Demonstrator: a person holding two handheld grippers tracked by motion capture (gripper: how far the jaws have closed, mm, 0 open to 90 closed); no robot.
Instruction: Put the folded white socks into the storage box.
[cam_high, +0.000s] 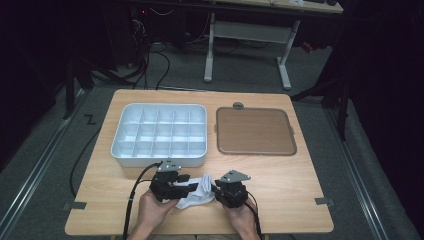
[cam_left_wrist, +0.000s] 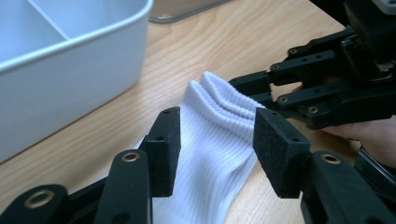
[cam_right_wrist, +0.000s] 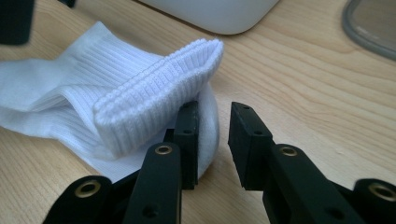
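Left claw (cam_high: 192, 187) stands apart around a white sock (cam_left_wrist: 217, 140) on the desk (cam_high: 280, 175); right claw (cam_high: 214, 189), apart, sits beside its cuff.

A white tray (cam_high: 159, 134) with a grid of compartments is sitting on the wooden table (cam_high: 280, 185), toward eleven o'clock from the table's centre. Just beside it, at one o'clock, a brown lid (cam_high: 255, 131) is lying flat, well apart from the near edge. Behind the table at twelve o'clock, a white desk frame (cam_high: 247, 35) is standing on the grey floor (cam_high: 60, 145), with black cables (cam_high: 150, 60) trailing at eleven.
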